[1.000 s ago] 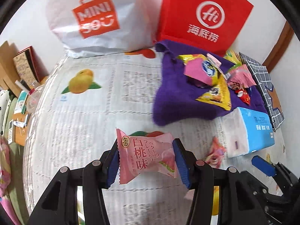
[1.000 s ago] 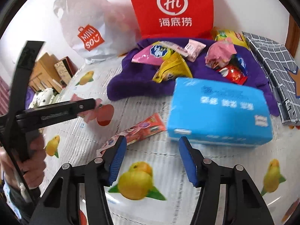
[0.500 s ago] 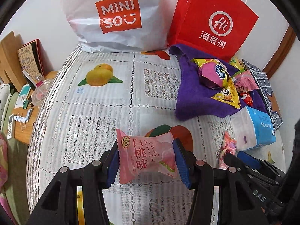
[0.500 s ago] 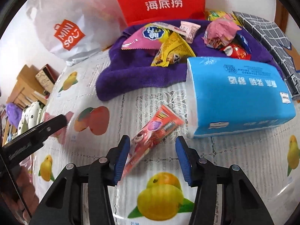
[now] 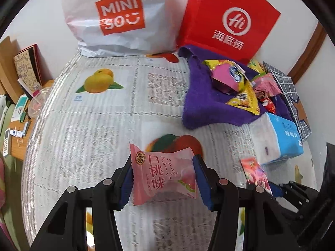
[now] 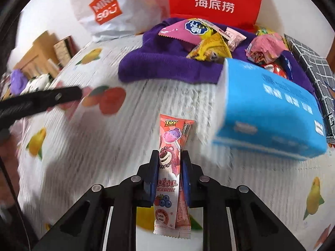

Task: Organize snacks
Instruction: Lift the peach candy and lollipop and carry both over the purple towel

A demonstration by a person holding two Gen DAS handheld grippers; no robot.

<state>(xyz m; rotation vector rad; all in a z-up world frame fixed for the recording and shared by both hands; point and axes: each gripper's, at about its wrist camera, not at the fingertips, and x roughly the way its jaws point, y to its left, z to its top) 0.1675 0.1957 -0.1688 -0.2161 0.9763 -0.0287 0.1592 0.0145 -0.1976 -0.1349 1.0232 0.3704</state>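
My left gripper is shut on a pink peach-flavour snack packet and holds it above the tablecloth. My right gripper is shut on a long red Toy Story candy packet, which also shows in the left wrist view. A purple towel at the back right carries a pile of snacks: a pink pack, a yellow pack and a crumpled pink wrapper. The left gripper's arm shows as a black bar in the right wrist view.
A blue tissue pack lies in front of the towel. A white Miniso bag and a red Haidilao bag stand at the back. A checked cloth lies at the right. Clutter sits beyond the table's left edge.
My right gripper moved onto the Toy Story packet, shut on it and lifted it. My left gripper kept the peach packet and drew back from the towel.
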